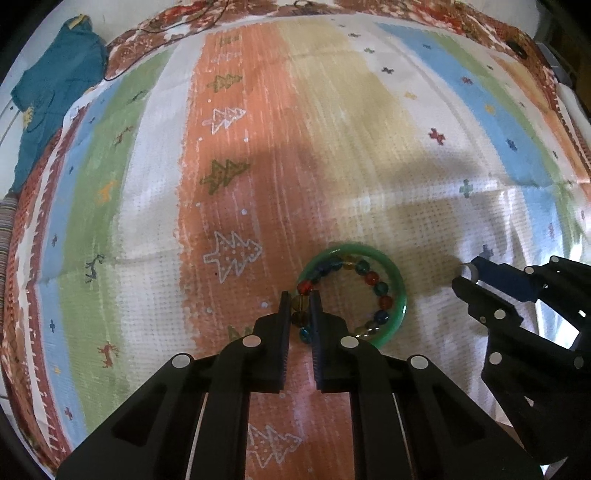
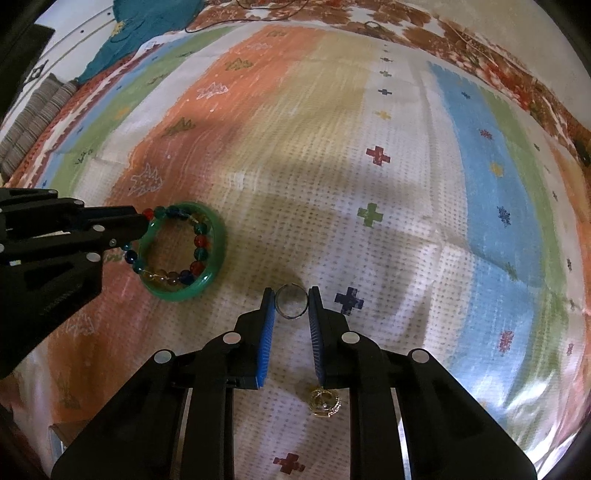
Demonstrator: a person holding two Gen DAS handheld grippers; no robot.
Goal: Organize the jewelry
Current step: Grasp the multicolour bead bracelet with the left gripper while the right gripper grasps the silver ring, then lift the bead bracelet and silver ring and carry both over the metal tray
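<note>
A green bangle (image 1: 397,291) lies on the striped cloth with a bracelet of coloured beads (image 1: 375,278) inside it. My left gripper (image 1: 299,297) is shut on the bead bracelet at its near left side. In the right wrist view the bangle (image 2: 218,236) and beads (image 2: 201,242) sit at the left, with the left gripper (image 2: 142,225) on them. My right gripper (image 2: 291,293) is shut on a silver ring (image 2: 292,301) held upright between its pads. It also shows in the left wrist view (image 1: 466,273). A gold ring (image 2: 325,402) lies under the right finger.
The striped patterned cloth (image 1: 258,166) covers the whole surface. A teal garment (image 1: 51,92) lies at the far left corner. A dark cord (image 2: 266,11) lies along the far edge.
</note>
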